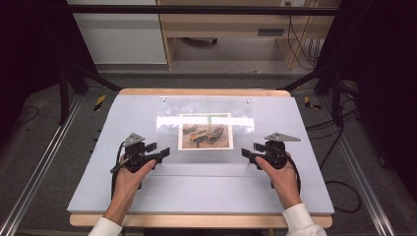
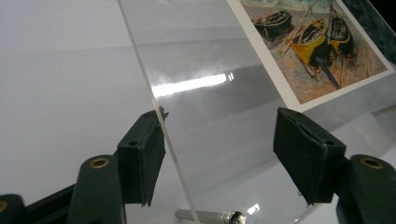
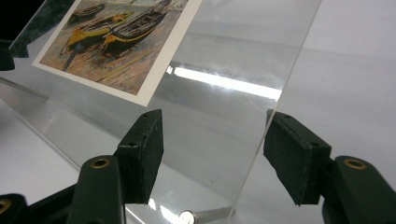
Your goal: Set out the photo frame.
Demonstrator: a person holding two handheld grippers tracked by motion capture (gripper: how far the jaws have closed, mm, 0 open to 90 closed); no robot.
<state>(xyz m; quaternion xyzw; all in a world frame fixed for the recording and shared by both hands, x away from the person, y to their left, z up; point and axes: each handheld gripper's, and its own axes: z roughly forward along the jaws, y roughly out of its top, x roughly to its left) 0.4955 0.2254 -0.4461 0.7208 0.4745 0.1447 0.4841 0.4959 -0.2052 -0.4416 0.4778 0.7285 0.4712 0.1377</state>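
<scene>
A clear acrylic sheet (image 1: 205,130) lies over a print of beached boats (image 1: 205,131) on the pale table mat (image 1: 196,187). My left gripper (image 1: 158,149) is open at the sheet's near left corner. In the left gripper view the sheet's edge (image 2: 159,116) runs between the jaws of my left gripper (image 2: 219,135), close against the left pad (image 2: 144,158). My right gripper (image 1: 252,150) is open at the near right corner. The right gripper view has the sheet's edge (image 3: 275,107) between the wide-apart jaws of my right gripper (image 3: 215,135). A metal pin (image 2: 210,216) shows under each near corner.
Two small screws (image 1: 163,100) mark the sheet's far corners. The mat rests on a wooden table (image 1: 201,92) with floor rails on both sides. Dark stands and cables flank the table, and a wooden cabinet stands beyond it.
</scene>
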